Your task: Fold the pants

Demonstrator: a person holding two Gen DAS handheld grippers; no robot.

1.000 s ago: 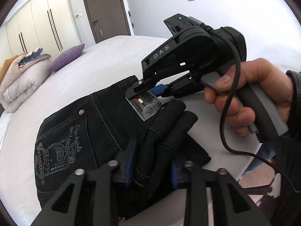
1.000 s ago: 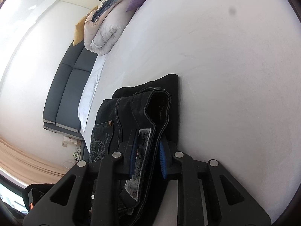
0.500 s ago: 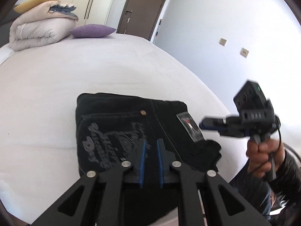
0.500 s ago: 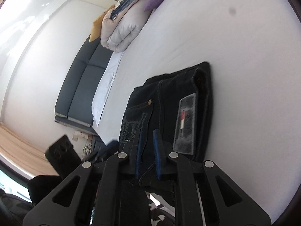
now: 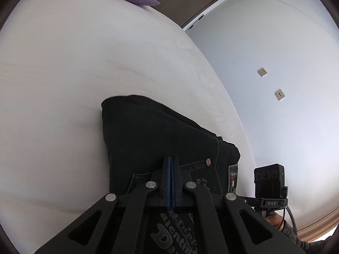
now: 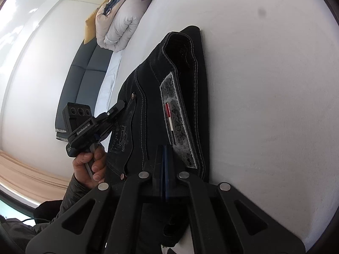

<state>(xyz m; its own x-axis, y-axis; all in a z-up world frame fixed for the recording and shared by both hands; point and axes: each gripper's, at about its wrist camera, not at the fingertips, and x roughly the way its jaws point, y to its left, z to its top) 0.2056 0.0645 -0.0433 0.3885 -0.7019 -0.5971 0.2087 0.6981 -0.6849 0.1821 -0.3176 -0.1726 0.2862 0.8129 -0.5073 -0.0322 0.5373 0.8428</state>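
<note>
White bedding covers the bed (image 5: 89, 63) in the left wrist view, where the pants (image 5: 152, 131), stiff black denim with pale stitching, lie as a compact folded block near its edge; the left hand-held gripper (image 5: 170, 165) hovers over them with its blue pads pressed together, holding nothing. From the right wrist view the right hand-held gripper (image 6: 164, 154) is likewise closed and empty above the waistband patch (image 6: 175, 122), so folding looks essentially finished, and what remains is probably pressing the bundle flat or withdrawing.
</note>
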